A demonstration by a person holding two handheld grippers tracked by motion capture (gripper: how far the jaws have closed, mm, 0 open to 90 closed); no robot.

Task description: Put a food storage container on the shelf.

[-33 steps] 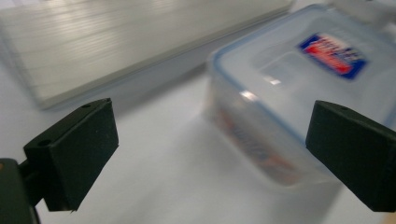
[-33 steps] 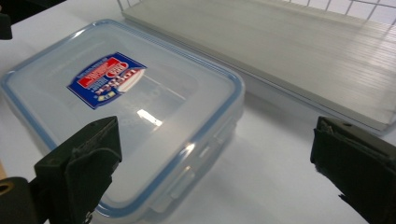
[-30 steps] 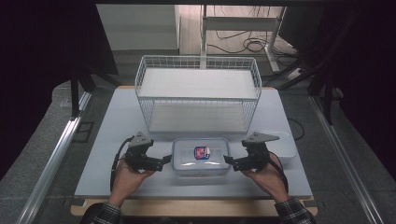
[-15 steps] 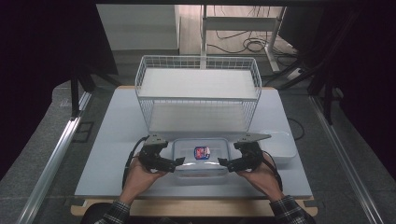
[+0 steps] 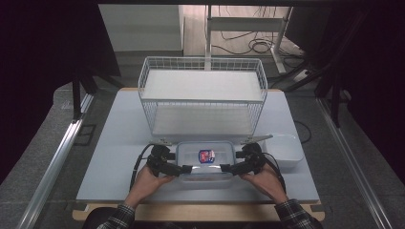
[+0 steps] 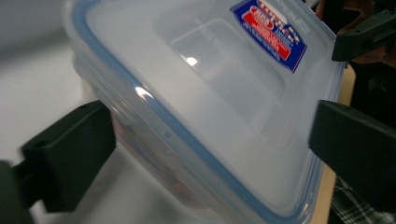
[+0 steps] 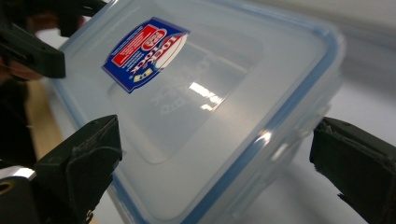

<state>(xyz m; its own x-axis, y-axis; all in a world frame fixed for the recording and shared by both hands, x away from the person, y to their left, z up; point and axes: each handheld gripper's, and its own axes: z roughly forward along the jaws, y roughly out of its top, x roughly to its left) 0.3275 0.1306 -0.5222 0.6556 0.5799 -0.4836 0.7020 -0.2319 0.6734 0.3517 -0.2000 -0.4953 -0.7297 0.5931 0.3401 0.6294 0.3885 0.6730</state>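
Note:
A clear plastic container (image 5: 205,164) with a blue-rimmed lid and a red-and-blue sticker (image 5: 206,155) sits near the table's front edge. My left gripper (image 5: 184,169) is at its left end and my right gripper (image 5: 228,168) at its right end, each held in a hand. In the left gripper view the jaws of the left gripper (image 6: 210,126) stand wide apart with the container (image 6: 224,74) between them. The right gripper (image 7: 215,135) likewise straddles a corner of the container (image 7: 224,60), jaws open. I cannot tell whether any jaw touches the wall.
A white wire basket (image 5: 203,95) stands just behind the container. A shallow white tray (image 5: 289,149) lies to the right of my right hand. The pale table (image 5: 110,143) has free room at the left, and its wooden front edge (image 5: 191,210) is close.
Both grippers have moved inward from beside the container, so their jaws now reach around its two ends. The container has stayed in place.

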